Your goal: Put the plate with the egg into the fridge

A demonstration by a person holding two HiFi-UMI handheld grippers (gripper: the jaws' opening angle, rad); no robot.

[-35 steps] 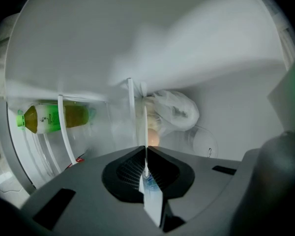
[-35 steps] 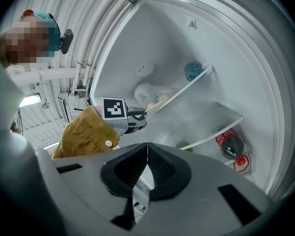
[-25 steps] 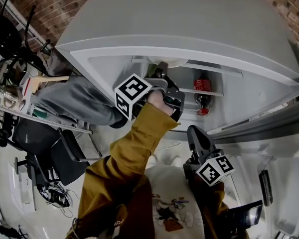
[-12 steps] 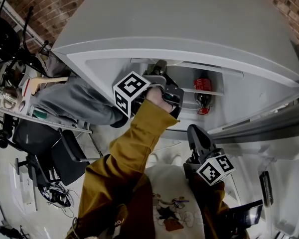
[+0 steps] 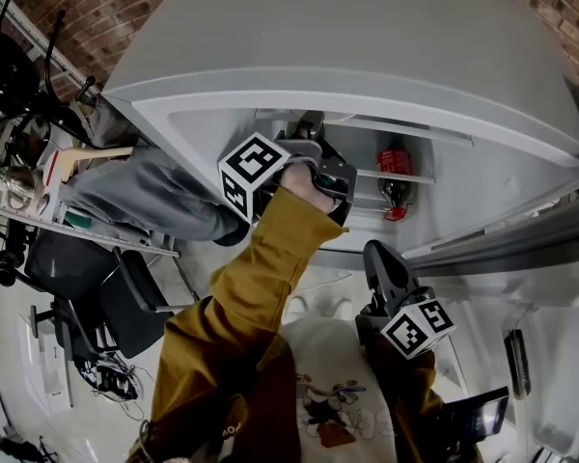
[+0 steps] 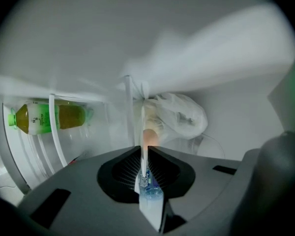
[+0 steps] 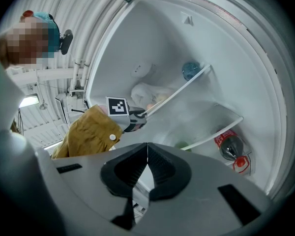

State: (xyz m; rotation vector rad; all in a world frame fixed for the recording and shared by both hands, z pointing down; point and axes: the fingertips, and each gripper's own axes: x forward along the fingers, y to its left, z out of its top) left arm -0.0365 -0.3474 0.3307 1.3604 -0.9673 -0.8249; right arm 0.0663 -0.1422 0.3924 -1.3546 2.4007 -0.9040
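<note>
My left gripper [image 5: 311,133] reaches into the open fridge [image 5: 222,123] over a shelf. In the left gripper view its jaws [image 6: 144,150] are shut on the thin white rim of the plate [image 6: 143,124], seen edge-on. The pale orange egg [image 6: 150,137] sits on the plate just beyond the jaws. The right gripper view catches that left gripper [image 7: 137,118] at the shelf's front edge. My right gripper [image 5: 376,257] hangs lower, outside the fridge, shut with nothing in it [image 7: 147,157].
A white plastic bag [image 6: 179,114] lies on the shelf right behind the plate. A green tea bottle [image 6: 49,118] lies to the left, and a cola bottle [image 5: 394,177] is on a lower shelf. An office chair [image 5: 96,297] and a cluttered rack stand to the left.
The left gripper has edged slightly further up into the fridge with the plate. The right gripper has not moved.
</note>
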